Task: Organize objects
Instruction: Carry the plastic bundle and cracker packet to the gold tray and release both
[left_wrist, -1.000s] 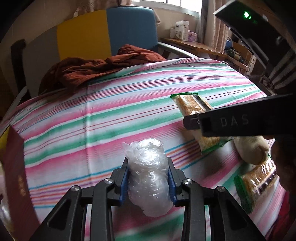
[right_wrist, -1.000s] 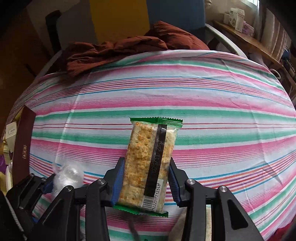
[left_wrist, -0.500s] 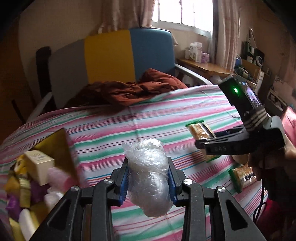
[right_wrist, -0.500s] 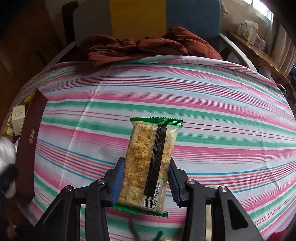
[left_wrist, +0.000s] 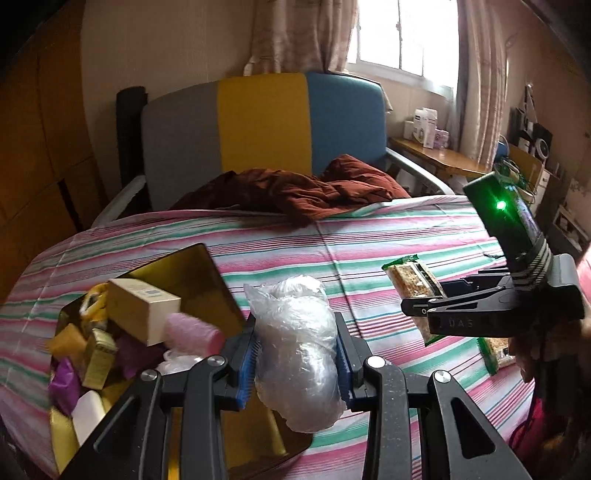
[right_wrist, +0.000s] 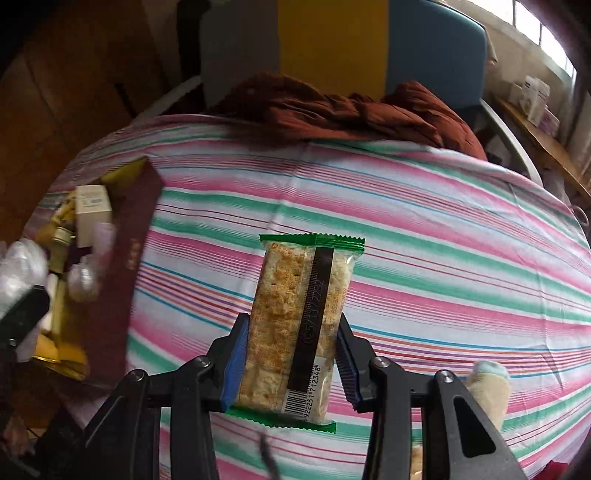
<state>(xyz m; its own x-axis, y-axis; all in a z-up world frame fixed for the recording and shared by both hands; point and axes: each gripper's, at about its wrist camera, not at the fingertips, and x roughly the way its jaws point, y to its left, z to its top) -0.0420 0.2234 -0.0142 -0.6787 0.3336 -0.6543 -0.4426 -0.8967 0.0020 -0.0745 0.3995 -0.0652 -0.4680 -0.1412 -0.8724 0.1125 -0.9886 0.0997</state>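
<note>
1. Grippers first: the left gripper (left_wrist: 295, 354) is clamping a crumpled clear plastic bag (left_wrist: 299, 354) between its blue pads, and the bag is bulging out above and below them.
2. Right gripper (right_wrist: 290, 363) is squeezing a cracker packet (right_wrist: 295, 328) with green crimped ends, a black strip running down its length and a barcode at the bottom. The packet is standing upright between the pads, and it's also showing from the side in the left view (left_wrist: 413, 284).
3. Both loads are hanging in the air over a bed with a striped sheet (right_wrist: 424, 236) in pink, green and white.
4. An open gold-lined box (left_wrist: 199, 284) with a dark red outside is sitting on the sheet at the left edge. It's packed with small stuff: a cream carton (left_wrist: 142, 308), a pink fuzzy roll (left_wrist: 192, 332), a small gold box (left_wrist: 98, 356), purple wrappers.
5. The bag is hovering just over the near right corner of that box; the cracker packet is staying well off to the right of it.
6. Another green-edged cracker packet (left_wrist: 496, 350) is lying on the sheet under the right gripper, and a pale sock-like thing (right_wrist: 489, 387) is lying beside it.
7. A rumpled rust-brown cloth (left_wrist: 295, 192) is piled at the far end, against a headboard (left_wrist: 264, 122) in grey, yellow and blue.
</note>
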